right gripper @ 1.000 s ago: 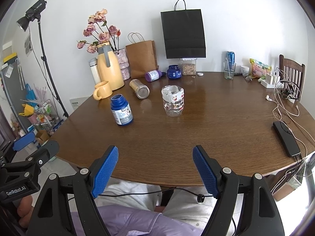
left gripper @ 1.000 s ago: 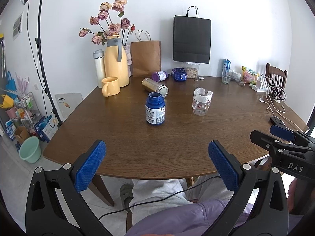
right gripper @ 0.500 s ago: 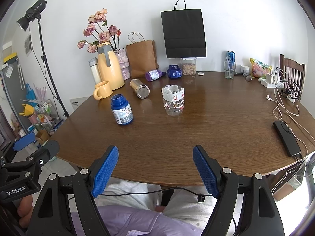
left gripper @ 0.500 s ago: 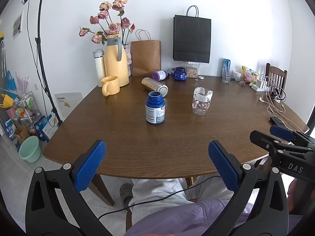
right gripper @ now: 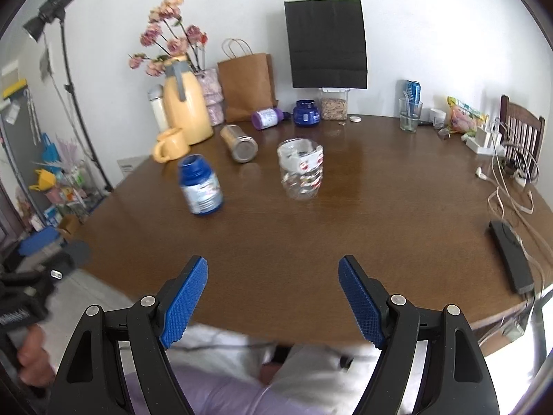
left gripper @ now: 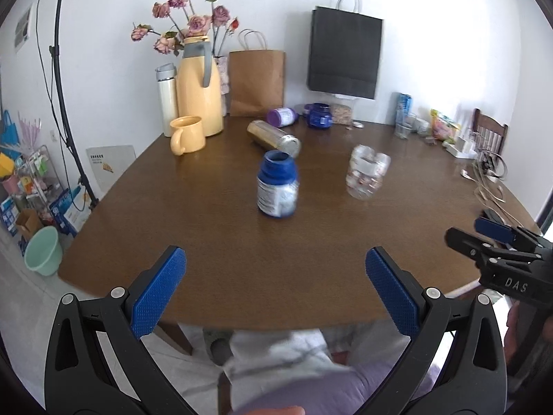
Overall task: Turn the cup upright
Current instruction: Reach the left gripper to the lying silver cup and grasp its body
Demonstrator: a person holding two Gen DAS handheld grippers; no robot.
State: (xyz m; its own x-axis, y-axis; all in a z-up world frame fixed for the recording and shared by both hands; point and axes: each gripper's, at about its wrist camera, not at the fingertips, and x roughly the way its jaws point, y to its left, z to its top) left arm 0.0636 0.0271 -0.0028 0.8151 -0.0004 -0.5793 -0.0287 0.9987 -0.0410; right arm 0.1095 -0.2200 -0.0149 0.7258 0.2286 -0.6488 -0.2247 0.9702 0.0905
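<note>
A clear glass cup with red and white marks [right gripper: 301, 169] stands upside down mid-table; it also shows in the left wrist view [left gripper: 367, 172]. My left gripper [left gripper: 274, 283] is open and empty over the table's near edge. My right gripper [right gripper: 273, 294] is open and empty, also at the near edge, well short of the cup. The right gripper also shows from the side in the left wrist view [left gripper: 497, 242].
A blue bottle [right gripper: 201, 186] stands left of the cup. A metal tin [right gripper: 239, 143] lies on its side behind it. A yellow mug [right gripper: 170, 145], yellow jug [right gripper: 185, 109], paper bags, jars, a drinking glass [right gripper: 410, 114], cables and a black phone [right gripper: 511, 259] sit around the wooden table [right gripper: 311, 242].
Both grippers have moved forward toward the table; the cup and bottle appear larger and closer. Both stay open.
</note>
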